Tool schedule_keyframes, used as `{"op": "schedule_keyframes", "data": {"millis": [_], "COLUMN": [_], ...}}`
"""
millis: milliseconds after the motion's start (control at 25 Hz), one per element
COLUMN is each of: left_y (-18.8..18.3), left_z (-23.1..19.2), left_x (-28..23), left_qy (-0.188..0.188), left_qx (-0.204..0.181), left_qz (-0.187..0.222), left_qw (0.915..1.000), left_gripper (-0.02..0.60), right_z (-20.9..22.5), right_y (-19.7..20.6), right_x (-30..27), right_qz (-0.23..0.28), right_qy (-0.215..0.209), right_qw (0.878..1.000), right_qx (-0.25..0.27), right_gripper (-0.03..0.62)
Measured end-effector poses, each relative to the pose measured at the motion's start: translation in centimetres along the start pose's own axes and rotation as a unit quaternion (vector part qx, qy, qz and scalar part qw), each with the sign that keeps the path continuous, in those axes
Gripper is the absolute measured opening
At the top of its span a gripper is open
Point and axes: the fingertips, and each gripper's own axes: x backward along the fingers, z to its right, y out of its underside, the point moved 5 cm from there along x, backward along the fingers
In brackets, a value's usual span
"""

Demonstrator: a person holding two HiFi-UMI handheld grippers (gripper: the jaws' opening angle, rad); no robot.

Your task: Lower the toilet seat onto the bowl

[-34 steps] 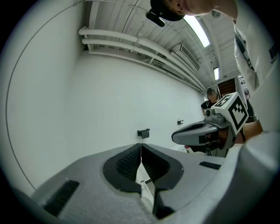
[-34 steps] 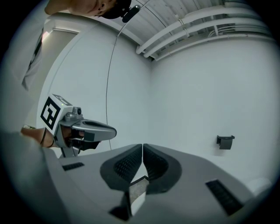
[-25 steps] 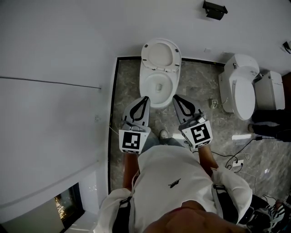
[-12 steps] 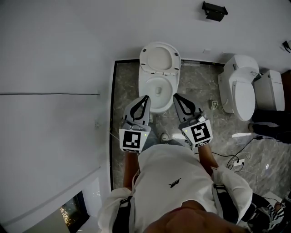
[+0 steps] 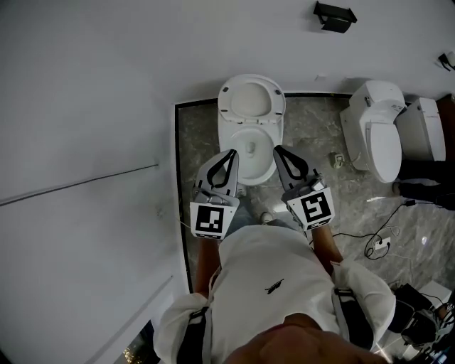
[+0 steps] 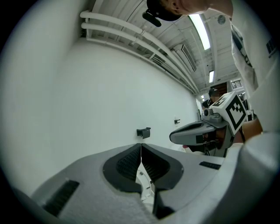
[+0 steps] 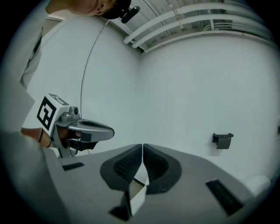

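Note:
The white toilet stands against the far wall in the head view, its seat and lid [image 5: 250, 98] raised upright above the open bowl [image 5: 249, 146]. My left gripper [image 5: 231, 153] is shut and empty, with its tips over the bowl's front left rim. My right gripper [image 5: 277, 149] is also shut and empty, tips over the front right rim. Neither touches the seat. In the left gripper view the left gripper [image 6: 141, 145] points level at the white wall, with the right gripper [image 6: 199, 131] beside it. The right gripper view shows the right gripper [image 7: 142, 145] with tips together.
A second white toilet [image 5: 382, 139] stands to the right. A black bracket [image 5: 335, 15] hangs on the far wall. Cables and a plug [image 5: 377, 245] lie on the marble floor at the right. A white wall [image 5: 85, 142] closes the left side. My shoe [image 5: 267, 217] is near the bowl's foot.
Both grippers have moved forward together, so the toilet sits nearer and their tips now overlap the bowl's front. Both have stayed shut.

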Motion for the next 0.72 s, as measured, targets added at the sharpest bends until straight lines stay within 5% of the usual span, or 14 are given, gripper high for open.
{"op": "schedule_keyframes", "data": {"millis": [720], "left_y": [1.1], "left_z": [-8.6], "left_x": [-6.3], "left_qy": [0.086], "left_qx": [0.0], "left_qz": [0.016], "left_qw": [0.9961], "left_gripper": [0.028], "right_z": [0.7], "right_y": [-0.7], "right_x": [-8.5], "right_qz": [-0.018], "right_qy": [0.09], "right_qw": [0.996], "right_qx": [-0.007], "right_gripper": [0.031]}}
